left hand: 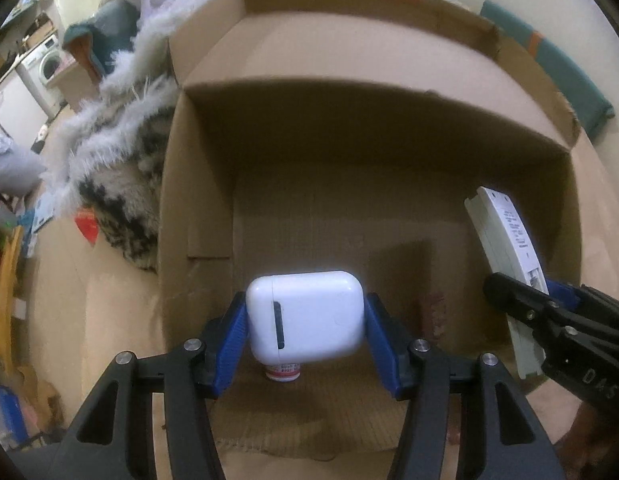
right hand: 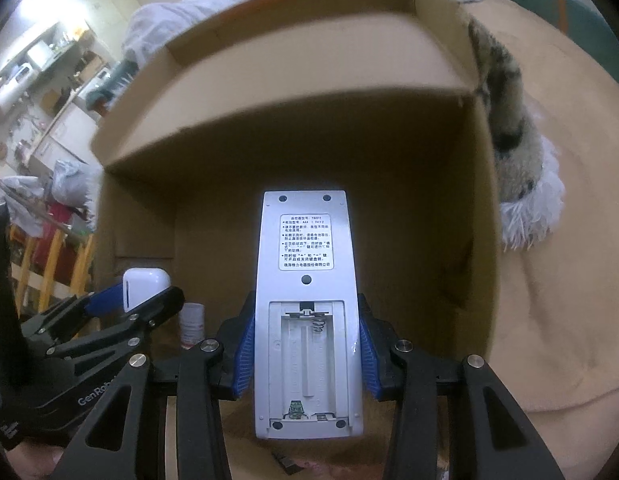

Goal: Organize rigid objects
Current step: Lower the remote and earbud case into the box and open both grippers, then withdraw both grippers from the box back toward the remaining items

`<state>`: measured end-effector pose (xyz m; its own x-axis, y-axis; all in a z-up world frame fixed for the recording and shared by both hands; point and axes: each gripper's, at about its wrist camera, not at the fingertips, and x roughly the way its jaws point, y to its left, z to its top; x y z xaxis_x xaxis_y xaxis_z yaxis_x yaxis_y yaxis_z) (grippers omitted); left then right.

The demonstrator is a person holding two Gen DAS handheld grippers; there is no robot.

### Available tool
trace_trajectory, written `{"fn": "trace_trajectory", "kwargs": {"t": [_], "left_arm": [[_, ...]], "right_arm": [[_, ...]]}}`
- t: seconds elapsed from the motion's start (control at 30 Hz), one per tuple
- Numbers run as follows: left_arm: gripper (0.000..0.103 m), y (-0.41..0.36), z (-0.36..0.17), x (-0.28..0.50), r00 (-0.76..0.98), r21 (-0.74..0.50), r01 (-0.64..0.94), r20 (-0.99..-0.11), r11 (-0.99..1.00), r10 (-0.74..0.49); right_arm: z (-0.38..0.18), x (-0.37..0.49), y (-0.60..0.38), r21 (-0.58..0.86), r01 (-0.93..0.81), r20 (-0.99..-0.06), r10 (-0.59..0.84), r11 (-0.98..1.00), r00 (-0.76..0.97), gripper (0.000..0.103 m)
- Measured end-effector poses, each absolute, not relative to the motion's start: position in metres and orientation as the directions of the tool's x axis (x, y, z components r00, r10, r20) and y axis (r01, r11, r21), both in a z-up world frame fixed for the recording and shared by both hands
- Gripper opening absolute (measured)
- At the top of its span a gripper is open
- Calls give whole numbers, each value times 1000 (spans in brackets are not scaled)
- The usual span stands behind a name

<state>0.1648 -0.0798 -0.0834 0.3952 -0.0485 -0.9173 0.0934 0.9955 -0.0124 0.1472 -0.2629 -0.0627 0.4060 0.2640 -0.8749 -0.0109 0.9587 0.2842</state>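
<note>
The cardboard box (left hand: 389, 184) is plain brown. Inside it, a glossy white earbud case (left hand: 305, 316) sits between blue pads (left hand: 233, 344), and a pale grey-white remote (right hand: 309, 300) bears a white label with black print. Beside the box lies a cream-and-black patterned fluffy throw (left hand: 121, 196) with white fringe.

1. Small bottle (left hand: 282, 372): largely hidden behind the white earbud case (left hand: 305, 316) in the left wrist view; label print too small to read.
2. Remote control (left hand: 509, 264): lower end covered by the right claw (left hand: 521, 292) in that view.
3. Remote's back label (right hand: 306, 241): characters too fine to read.
4. Dark item (right hand: 287, 462) below the remote: cut off by the frame edge, unidentifiable.
5. Background room (right hand: 49, 80): blurred.
</note>
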Motion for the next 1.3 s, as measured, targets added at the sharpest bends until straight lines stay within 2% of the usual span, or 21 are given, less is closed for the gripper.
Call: {"fn": "trace_trajectory", "kwargs": {"t": [0.5,0.73,0.8,0.87,0.93,1.0,1.13,1.3], "left_arm": [[53,-75,-98,157,396,-19,82,-917,996,-50],[54,-73,-97,159,393,-17,86,-918,996,-50],[61,-76,-95,157,387,-15,88,-921,996,-48],[68,-76,-93,156,386,-20,87,-921,996,-53],[69,-75,-91,156,386,-28,84,-921,996,-58],[70,-75,-89,156,383,-36,85,-922,996,-66],[70,-77,-86,156,385,-46,80,-920,996,-73],[71,-76,-78,155,404,-38,74,-912,997,-65]], "right_arm": [[-97,163,-254,282,33,-909,256,959,330,46],[-96,163,-253,304,25,-900,279,952,334,48],[-92,163,-254,320,26,-892,292,947,347,49],[-87,164,-257,343,30,-881,311,939,357,56],[-81,164,-260,369,31,-864,330,929,381,70],[-75,164,-261,376,26,-851,334,926,405,77],[-71,166,-260,389,13,-838,348,921,421,84],[-71,169,-253,397,-4,-833,362,918,419,85]]}}
